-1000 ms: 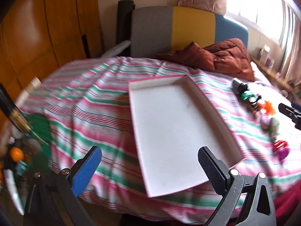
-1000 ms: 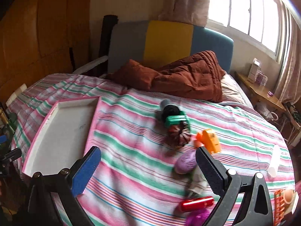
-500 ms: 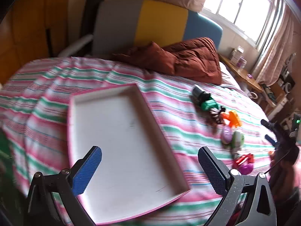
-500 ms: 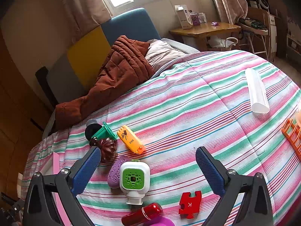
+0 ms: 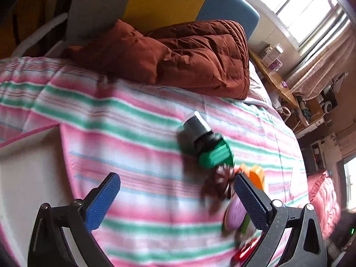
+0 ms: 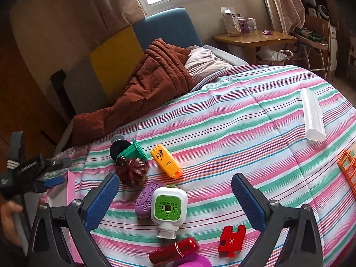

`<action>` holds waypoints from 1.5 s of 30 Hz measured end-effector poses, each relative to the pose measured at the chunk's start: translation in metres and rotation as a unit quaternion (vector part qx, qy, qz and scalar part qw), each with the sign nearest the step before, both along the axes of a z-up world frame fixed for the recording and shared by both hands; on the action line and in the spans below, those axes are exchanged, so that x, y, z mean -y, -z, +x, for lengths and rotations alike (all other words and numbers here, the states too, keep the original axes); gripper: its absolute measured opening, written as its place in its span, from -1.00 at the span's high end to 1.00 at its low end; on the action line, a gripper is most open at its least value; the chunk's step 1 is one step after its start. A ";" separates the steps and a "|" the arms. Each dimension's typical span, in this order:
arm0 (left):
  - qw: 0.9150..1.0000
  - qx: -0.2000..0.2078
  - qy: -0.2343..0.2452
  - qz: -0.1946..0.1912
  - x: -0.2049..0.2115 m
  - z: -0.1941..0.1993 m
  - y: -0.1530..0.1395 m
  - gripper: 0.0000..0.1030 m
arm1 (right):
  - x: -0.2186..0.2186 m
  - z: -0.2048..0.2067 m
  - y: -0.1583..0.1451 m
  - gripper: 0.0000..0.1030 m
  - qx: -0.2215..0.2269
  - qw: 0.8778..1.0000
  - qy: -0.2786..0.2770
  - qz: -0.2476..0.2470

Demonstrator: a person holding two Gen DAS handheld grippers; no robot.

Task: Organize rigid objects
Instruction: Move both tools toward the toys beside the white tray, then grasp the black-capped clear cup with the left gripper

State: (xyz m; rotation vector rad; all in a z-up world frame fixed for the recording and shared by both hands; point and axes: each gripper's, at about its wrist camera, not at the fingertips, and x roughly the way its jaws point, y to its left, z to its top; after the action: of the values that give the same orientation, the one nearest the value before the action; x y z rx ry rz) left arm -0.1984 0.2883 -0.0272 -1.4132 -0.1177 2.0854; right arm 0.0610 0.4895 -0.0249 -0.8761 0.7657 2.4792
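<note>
Overhead, both grippers hang above a bed (image 6: pixel 255 115) with a pink, green and white striped cover. Left gripper (image 5: pixel 178 197): jaws spread wide, nothing between them. Right gripper (image 6: pixel 174 198): likewise released, empty.

Left wrist view, blurred: white tray with pink rim (image 5: pixel 26 173) at the left edge, on the bed. A grey-and-black cylinder (image 5: pixel 197 131) lies touching a green plastic piece (image 5: pixel 214 155). Below these a dark brown ridged object (image 5: pixel 217 184), an orange item (image 5: pixel 255 175) partly behind the right finger, and a purple oval (image 5: pixel 234 214). A brown quilt (image 5: pixel 178 53) is heaped at the headboard.

Right wrist view, sharp, shows more. Same cluster, clearer: black cylinder (image 6: pixel 119 148) against green piece (image 6: pixel 133 150), brown ridged object (image 6: pixel 133 172) just below, orange case (image 6: pixel 165 161) beside it. Purple oval (image 6: pixel 146 197) touches a white device with a green square face (image 6: pixel 169 208), which sits between the jaws. Only this view shows plainly a red jigsaw piece (image 6: pixel 231 240), a red glossy cylinder (image 6: pixel 174 250) and a magenta disc (image 6: pixel 192 262) at the lower edge. Well apart on the right: a translucent white tube (image 6: pixel 311 115) and an orange grid-like item (image 6: pixel 348 169) cut by the frame. The tray appears only as a pink-edged corner (image 6: pixel 66 189) at left, with the other gripper (image 6: pixel 53 173) seen beside it.
</note>
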 end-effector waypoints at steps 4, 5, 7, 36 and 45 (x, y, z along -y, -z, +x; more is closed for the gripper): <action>1.000 0.021 0.010 0.000 -0.037 -0.028 0.019 -1.00 | -0.005 0.001 0.001 -0.99 -0.003 1.000 0.006 -0.010; 0.999 0.038 0.014 0.005 -0.046 -0.036 0.025 -1.00 | -0.007 0.002 0.001 -0.99 -0.005 1.000 0.007 -0.015; 0.997 0.069 -0.002 0.016 -0.058 -0.050 0.036 -0.99 | -0.009 0.002 0.002 -0.99 -0.008 1.000 0.009 -0.022; 0.993 -0.040 0.087 -0.067 -0.024 0.027 0.042 0.15 | -0.035 0.009 0.022 -0.93 0.010 0.994 0.035 -0.103; 0.989 -0.062 0.123 -0.046 0.011 0.104 0.035 0.15 | -0.017 -0.016 0.040 -0.67 0.050 0.990 -0.039 -0.123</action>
State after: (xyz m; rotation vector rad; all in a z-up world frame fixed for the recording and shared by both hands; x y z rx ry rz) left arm -0.0941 0.2770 -0.0617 -1.2749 0.1957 1.9870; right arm 0.0450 0.5067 -0.0652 -1.1276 1.0356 2.4184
